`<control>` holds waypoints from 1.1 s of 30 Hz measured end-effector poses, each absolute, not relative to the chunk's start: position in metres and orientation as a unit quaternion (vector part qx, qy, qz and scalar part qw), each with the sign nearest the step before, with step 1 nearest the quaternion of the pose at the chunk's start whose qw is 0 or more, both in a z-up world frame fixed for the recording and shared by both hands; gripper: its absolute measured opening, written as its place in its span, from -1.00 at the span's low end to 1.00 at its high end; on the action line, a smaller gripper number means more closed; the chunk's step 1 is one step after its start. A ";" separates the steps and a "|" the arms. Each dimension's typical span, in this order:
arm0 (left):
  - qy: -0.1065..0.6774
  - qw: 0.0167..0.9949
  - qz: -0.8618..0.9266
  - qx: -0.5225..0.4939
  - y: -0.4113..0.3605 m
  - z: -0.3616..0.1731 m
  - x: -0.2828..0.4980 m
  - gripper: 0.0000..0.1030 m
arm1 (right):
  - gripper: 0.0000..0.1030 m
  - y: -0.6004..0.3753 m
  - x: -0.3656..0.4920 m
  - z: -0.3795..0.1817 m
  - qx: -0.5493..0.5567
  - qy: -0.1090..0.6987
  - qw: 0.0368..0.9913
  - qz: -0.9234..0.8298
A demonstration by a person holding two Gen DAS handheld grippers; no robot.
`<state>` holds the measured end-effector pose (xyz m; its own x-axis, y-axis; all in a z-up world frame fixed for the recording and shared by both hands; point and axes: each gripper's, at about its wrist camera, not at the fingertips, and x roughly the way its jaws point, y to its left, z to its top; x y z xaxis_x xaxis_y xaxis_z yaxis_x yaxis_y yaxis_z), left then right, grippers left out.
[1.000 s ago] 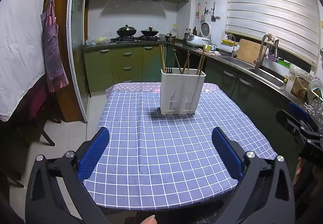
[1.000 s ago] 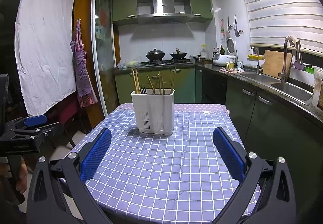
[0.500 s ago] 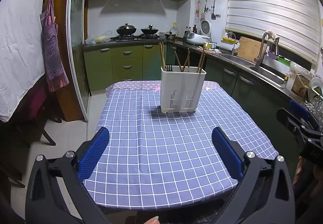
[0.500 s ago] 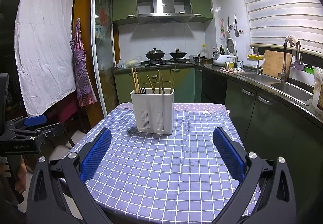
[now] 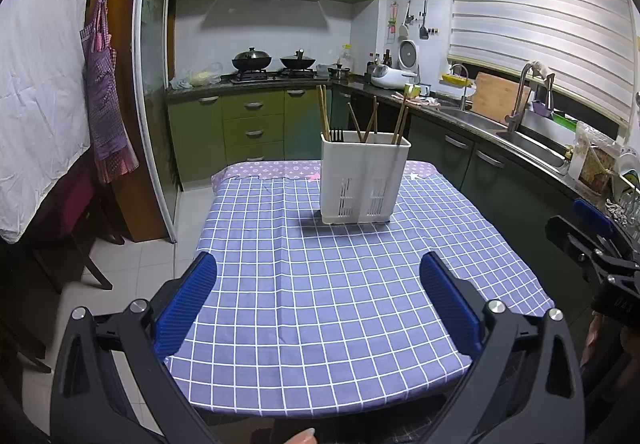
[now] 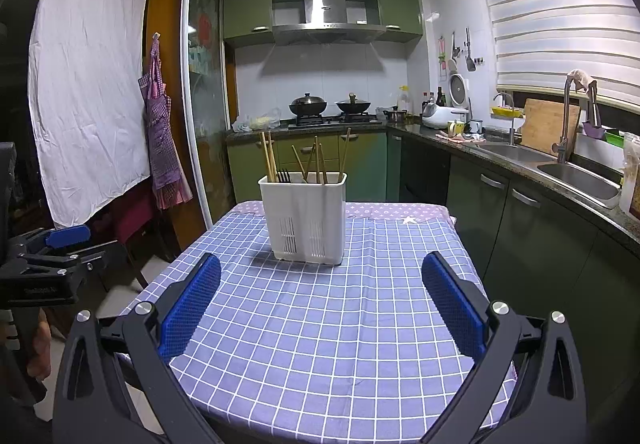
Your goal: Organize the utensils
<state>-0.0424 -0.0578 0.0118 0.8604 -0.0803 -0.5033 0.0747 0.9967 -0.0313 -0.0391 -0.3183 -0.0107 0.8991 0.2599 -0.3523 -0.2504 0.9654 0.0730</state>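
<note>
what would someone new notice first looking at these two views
A white utensil holder stands upright alone toward the far end of the table, on a blue checked tablecloth, with wooden chopsticks and a dark fork sticking out of it. Both the left gripper and the right gripper are open and empty, short of it.

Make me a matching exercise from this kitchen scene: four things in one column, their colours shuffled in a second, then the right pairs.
Things:
1. utensil holder
2. tablecloth
3. apron
4. cabinets

Colours:
A. green
B. white
C. blue with white checks
D. purple

Pairs: 1-B, 2-C, 3-D, 4-A
</note>
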 end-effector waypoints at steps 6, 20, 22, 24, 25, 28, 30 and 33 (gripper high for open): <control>0.261 0.965 -0.034 0.012 -0.063 0.012 -0.043 0.88 | 0.92 -0.317 -0.037 -0.013 0.010 0.185 0.974 0.132; 0.281 0.958 -0.046 -0.007 -0.057 0.010 -0.035 0.88 | 0.92 -0.315 -0.035 -0.016 0.008 0.187 0.973 0.134; 0.282 0.958 -0.046 -0.008 -0.057 0.010 -0.035 0.88 | 0.92 -0.315 -0.034 -0.017 0.009 0.187 0.973 0.134; 0.281 0.959 -0.045 -0.008 -0.057 0.010 -0.035 0.88 | 0.92 -0.315 -0.034 -0.017 0.009 0.187 0.973 0.133; 0.281 0.959 -0.045 -0.008 -0.057 0.010 -0.035 0.88 | 0.92 -0.315 -0.034 -0.017 0.009 0.187 0.973 0.133; 0.282 0.958 -0.045 -0.009 -0.056 0.010 -0.035 0.88 | 0.92 -0.314 -0.034 -0.018 0.008 0.187 0.973 0.133; 0.283 0.958 -0.043 -0.011 -0.056 0.010 -0.033 0.88 | 0.92 -0.314 -0.034 -0.017 0.009 0.187 0.973 0.133; 0.285 0.958 -0.041 -0.012 -0.056 0.010 -0.032 0.88 | 0.92 -0.313 -0.034 -0.020 0.008 0.189 0.973 0.133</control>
